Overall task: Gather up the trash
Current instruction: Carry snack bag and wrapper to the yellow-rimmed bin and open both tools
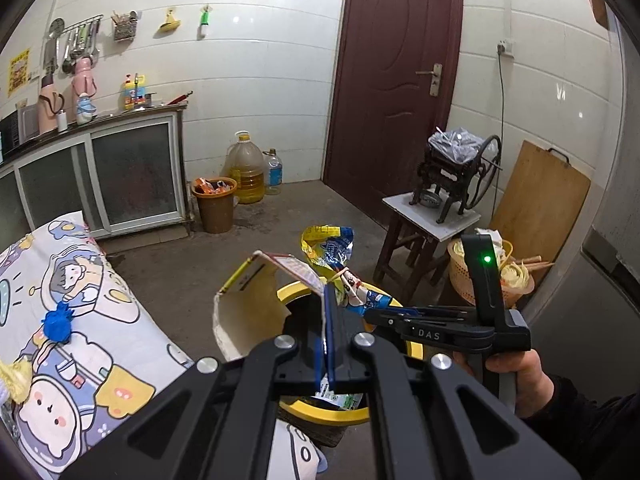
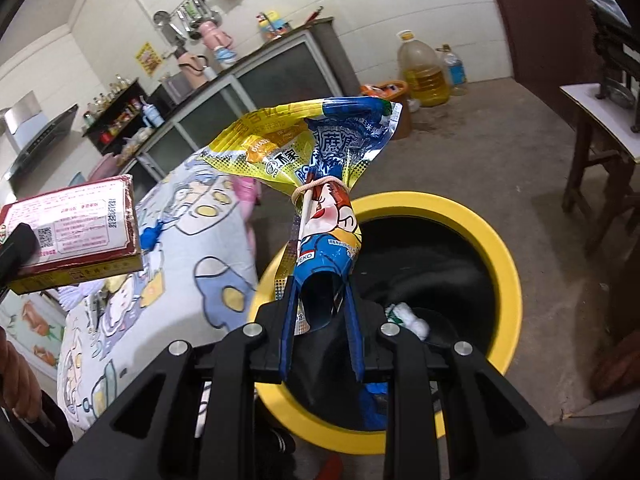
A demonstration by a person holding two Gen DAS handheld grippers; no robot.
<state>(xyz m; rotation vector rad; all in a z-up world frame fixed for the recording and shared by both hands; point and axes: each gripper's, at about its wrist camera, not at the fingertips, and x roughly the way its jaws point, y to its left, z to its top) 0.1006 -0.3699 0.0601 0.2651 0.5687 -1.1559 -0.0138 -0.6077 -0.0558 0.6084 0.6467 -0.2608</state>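
My left gripper (image 1: 329, 308) is shut on a torn red and white cardboard box (image 1: 256, 300), held over a yellow-rimmed black trash bin (image 1: 320, 414). The box also shows at the left of the right wrist view (image 2: 76, 228). My right gripper (image 2: 320, 292) is shut on a yellow and blue snack bag (image 2: 320, 184) tied with a rubber band, held upright above the bin (image 2: 504, 248). In the left wrist view the right gripper (image 1: 372, 312) and the bag (image 1: 332, 252) are just right of the box. White crumpled trash (image 2: 412, 320) lies inside the bin.
A table with a cartoon-print cloth (image 1: 80, 320) is at the left, carrying a blue crumpled scrap (image 1: 58, 320). An orange waste bin (image 1: 214, 204), oil jugs (image 1: 246, 172), a stool with a black machine (image 1: 432, 216) and a basket (image 1: 464, 272) stand around on the concrete floor.
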